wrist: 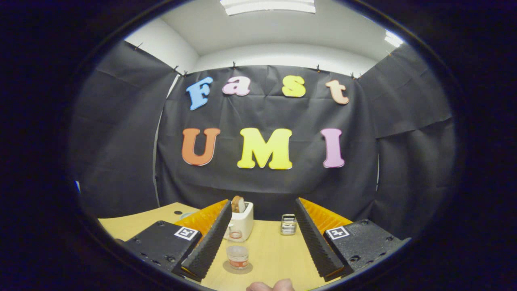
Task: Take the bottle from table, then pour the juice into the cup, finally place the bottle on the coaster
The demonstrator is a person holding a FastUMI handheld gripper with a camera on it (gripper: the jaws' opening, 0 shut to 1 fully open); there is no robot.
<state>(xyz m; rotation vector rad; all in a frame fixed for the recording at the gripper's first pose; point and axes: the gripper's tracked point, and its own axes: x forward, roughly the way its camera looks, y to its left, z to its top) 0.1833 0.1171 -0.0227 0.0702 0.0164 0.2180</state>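
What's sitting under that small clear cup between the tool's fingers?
The small clear plastic cup stands on a flat round grey coaster, whose rim shows around its base. The open tool touches nothing; the coaster's middle is covered.

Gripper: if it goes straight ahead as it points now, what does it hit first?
Probably nothing on the table: the open gripper aims between the toaster and a small metal object, toward the booth wall. Depth is unclear.

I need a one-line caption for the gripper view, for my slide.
Open gripper over the table, a small bottle on a coaster between its fingers, toaster beyond.
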